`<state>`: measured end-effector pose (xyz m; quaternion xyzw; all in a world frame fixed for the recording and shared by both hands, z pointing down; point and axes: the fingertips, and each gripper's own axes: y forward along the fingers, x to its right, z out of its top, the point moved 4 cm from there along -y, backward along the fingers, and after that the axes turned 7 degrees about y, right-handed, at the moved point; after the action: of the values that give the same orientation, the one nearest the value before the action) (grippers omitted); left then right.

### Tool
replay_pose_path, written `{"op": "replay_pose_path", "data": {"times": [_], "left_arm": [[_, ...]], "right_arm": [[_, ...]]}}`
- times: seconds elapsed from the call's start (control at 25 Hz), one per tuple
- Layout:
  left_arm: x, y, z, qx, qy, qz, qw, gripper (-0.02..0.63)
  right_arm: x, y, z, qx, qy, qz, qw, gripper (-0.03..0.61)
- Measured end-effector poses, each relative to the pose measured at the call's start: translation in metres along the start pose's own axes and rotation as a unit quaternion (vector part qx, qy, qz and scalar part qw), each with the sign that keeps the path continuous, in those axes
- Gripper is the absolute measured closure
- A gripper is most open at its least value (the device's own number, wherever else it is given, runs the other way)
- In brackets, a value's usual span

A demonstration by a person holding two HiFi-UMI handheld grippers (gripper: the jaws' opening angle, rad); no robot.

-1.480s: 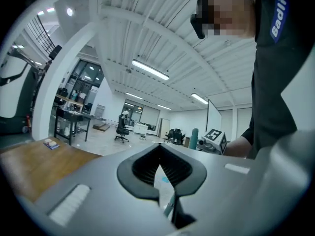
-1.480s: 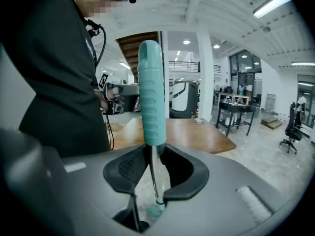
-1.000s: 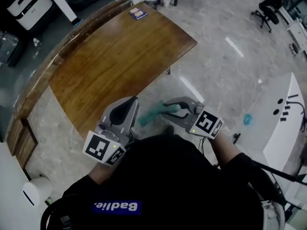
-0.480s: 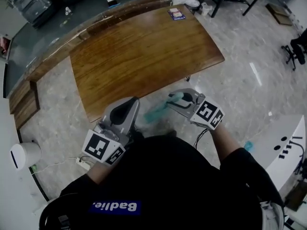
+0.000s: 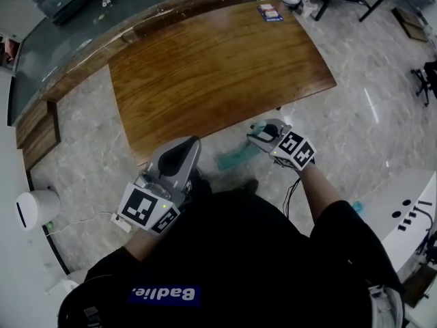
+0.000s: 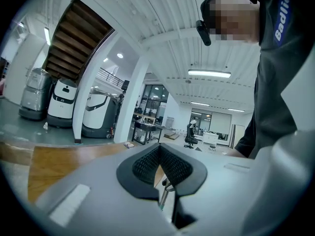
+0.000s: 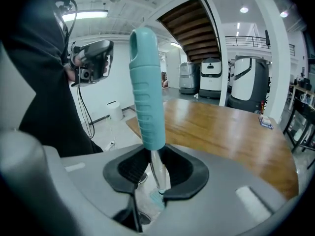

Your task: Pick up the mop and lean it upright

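Entry, right side. Clamping the right gripper [image 7: 156, 167] on the mop's metal shaft [image 7: 158, 175], pads pressing it from both sides just below the teal grip [image 7: 146, 92]. Pointing slantwise down toward the grey stone-patterned floor [image 5: 341, 156], with the right marker cube [image 5: 295, 149] facing the head camera. Reaching out on the right forearm [image 5: 315, 191] from the lower right, the hand itself hiding behind the cube.

Entry, mop. Standing grip-end up through the right jaws. Resting the teal mop head [image 5: 235, 158] low at the floor, just off the near edge of the wooden table [image 5: 218, 67], between the two grippers in the head view.

Entry, left side. Holding the left gripper [image 5: 186, 149] close in front of the body, aiming about level toward the table edge, with the left marker cube [image 5: 146, 208] turned up to the head camera. Showing jaw tips meeting in the left gripper view, pinching nothing. Showing only a strip of table and a thin rod through the gap behind the tips, too small to identify. Sitting apart from the mop, touching no part of it.

Entry, surroundings. Listing a leaflet [image 5: 270, 12] lying near the far end of the table, a white cylindrical unit [image 5: 33, 210] standing on the floor at far left, and a white cable [image 5: 82, 221] trailing across the floor beside it.
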<state>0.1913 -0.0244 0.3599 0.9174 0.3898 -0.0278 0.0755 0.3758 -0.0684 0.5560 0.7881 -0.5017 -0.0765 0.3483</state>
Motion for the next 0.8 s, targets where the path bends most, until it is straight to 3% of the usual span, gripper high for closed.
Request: {"op": "replay_pose_path", "data": {"times": [0.2,0.8], "left_arm": [[-0.013,-0.012,-0.006,-0.006,-0.006,0.014,0.9999,0.594],[-0.033,-0.032,-0.013,-0.008,-0.013,0.03,0.9994,0.594]], "right_arm": [[0.026,0.024,0.003,0.009,0.036,-0.01,0.999,0.469],[0.059,0.061,0.031,-0.006,0.054,-0.047,0.997,0.469]]}}
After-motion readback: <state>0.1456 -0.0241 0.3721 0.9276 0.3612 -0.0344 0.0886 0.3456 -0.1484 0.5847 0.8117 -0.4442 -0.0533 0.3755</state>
